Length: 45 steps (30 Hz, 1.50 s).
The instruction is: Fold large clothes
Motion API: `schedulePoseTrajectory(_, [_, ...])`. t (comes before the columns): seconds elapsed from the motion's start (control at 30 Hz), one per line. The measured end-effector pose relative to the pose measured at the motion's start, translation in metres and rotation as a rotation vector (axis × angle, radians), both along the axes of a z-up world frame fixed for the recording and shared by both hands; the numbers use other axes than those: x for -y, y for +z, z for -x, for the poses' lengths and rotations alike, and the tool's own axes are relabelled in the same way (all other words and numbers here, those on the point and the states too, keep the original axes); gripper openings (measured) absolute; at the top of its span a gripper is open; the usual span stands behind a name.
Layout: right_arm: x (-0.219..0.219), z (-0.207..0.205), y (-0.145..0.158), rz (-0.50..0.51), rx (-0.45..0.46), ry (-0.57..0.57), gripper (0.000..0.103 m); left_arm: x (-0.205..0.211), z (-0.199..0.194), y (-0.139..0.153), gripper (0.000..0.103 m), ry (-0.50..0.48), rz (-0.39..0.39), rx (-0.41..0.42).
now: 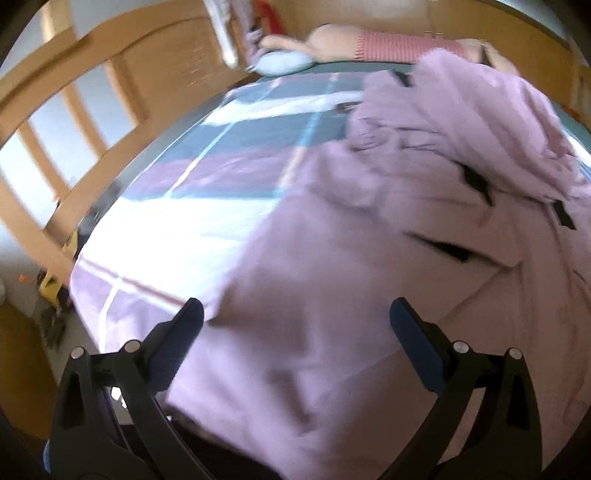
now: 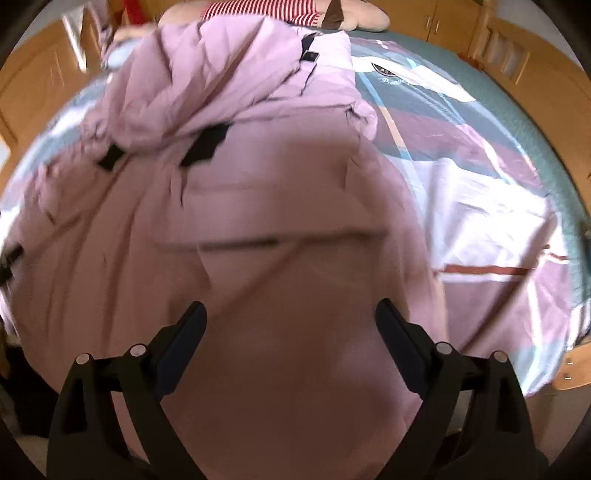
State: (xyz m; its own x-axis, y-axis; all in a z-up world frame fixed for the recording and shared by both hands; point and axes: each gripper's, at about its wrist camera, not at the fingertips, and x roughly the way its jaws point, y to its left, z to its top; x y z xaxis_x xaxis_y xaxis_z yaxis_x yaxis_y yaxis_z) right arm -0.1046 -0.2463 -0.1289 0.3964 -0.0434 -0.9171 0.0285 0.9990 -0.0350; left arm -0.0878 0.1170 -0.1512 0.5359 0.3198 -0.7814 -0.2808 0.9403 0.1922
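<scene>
A large pink padded coat (image 1: 369, 236) with black tabs lies spread across the bed, its hood bunched at the far end. In the left wrist view my left gripper (image 1: 295, 314) stands open above the coat's near left edge, nothing between its fingers. The same pink coat (image 2: 266, 206) fills the right wrist view, where my right gripper (image 2: 291, 314) hangs open over the coat's lower middle, holding nothing. Both views are blurred by motion.
The bed carries a patterned sheet (image 1: 207, 162) in teal, white and maroon, seen again as the sheet (image 2: 480, 177) to the coat's right. A wooden bed frame (image 1: 74, 92) rings it. A striped plush toy (image 2: 280, 11) lies at the head. Clutter (image 1: 51, 291) sits on the floor at left.
</scene>
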Motion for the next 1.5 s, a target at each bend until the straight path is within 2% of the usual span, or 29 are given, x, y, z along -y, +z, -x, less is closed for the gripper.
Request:
schedulePoseTrajectory(0.13, [0.018,0.009,-0.004,0.009,-0.041,-0.083,0.096,-0.038,0.000,-0.012,0.101,0.012,0.253,-0.050])
schedulePoseTrajectory(0.17, [0.024,0.009,-0.007,-0.015,-0.058,-0.101,0.097,-0.043,0.001,-0.014,0.101,0.012,0.289,-0.050])
schedulePoseTrajectory(0.23, [0.037,0.010,-0.019,-0.139,-0.132,-0.151,0.098,-0.048,0.004,-0.017,0.101,-0.003,0.333,-0.065])
schedulePoseTrajectory(0.27, [0.042,0.011,-0.024,-0.187,-0.150,-0.170,0.102,-0.050,0.005,-0.018,0.101,-0.011,0.350,-0.075])
schedulePoseTrajectory(0.33, [0.042,0.013,-0.026,-0.208,-0.143,-0.178,0.102,-0.053,0.006,-0.021,0.101,-0.021,0.384,-0.090])
schedulePoseTrajectory(0.53, [0.037,0.017,-0.029,-0.198,-0.158,-0.116,0.102,-0.052,0.006,-0.026,0.101,-0.037,0.414,-0.108])
schedulePoseTrajectory(0.67, [0.036,0.018,-0.029,-0.193,-0.155,-0.091,0.100,-0.056,0.003,-0.028,0.090,-0.033,0.448,-0.110])
schedulePoseTrajectory(0.73, [0.035,0.020,-0.029,-0.188,-0.149,-0.089,0.100,-0.057,0.001,-0.028,0.089,-0.028,0.452,-0.104])
schedulePoseTrajectory(0.83, [0.035,0.025,-0.027,-0.168,-0.150,-0.093,0.100,-0.060,0.005,-0.018,0.089,0.009,0.385,-0.058])
schedulePoseTrajectory(0.93, [0.038,0.029,-0.025,-0.160,-0.176,-0.107,0.102,-0.076,0.008,-0.007,0.101,0.092,0.303,-0.012])
schedulePoseTrajectory(0.97, [0.040,0.030,-0.026,-0.163,-0.186,-0.108,0.102,-0.081,0.007,-0.007,0.101,0.106,0.313,-0.014])
schedulePoseTrajectory(1.07, [0.042,0.034,-0.026,-0.163,-0.208,-0.106,0.102,-0.092,0.001,-0.022,0.101,0.096,0.449,-0.068])
schedulePoseTrajectory(1.2, [0.043,0.041,-0.029,-0.189,-0.210,-0.095,0.102,-0.089,-0.001,-0.030,0.100,0.061,0.483,-0.100])
schedulePoseTrajectory(1.23, [0.041,0.042,-0.027,-0.185,-0.201,-0.085,0.095,-0.088,-0.001,-0.030,0.091,0.048,0.499,-0.101])
schedulePoseTrajectory(1.27, [0.039,0.044,-0.023,-0.183,-0.192,-0.066,0.077,-0.087,-0.001,-0.029,0.078,0.031,0.520,-0.097])
schedulePoseTrajectory(1.3, [0.038,0.045,-0.019,-0.184,-0.179,-0.053,0.065,-0.087,0.000,-0.027,0.069,0.008,0.547,-0.083])
schedulePoseTrajectory(1.33, [0.038,0.046,-0.012,-0.197,-0.164,-0.036,0.044,-0.084,0.000,-0.025,0.054,-0.007,0.568,-0.073])
schedulePoseTrajectory(1.37, [0.040,0.046,-0.005,-0.214,-0.156,-0.021,0.029,-0.083,0.000,-0.024,0.043,-0.025,0.596,-0.063])
schedulePoseTrajectory(1.47, [0.057,0.041,0.015,-0.327,-0.126,-0.013,0.010,-0.088,0.001,-0.019,0.030,-0.046,0.718,-0.054])
schedulePoseTrajectory(1.5, [0.060,0.039,0.021,-0.376,-0.108,-0.020,0.009,-0.090,0.002,-0.014,0.027,-0.060,0.772,-0.038])
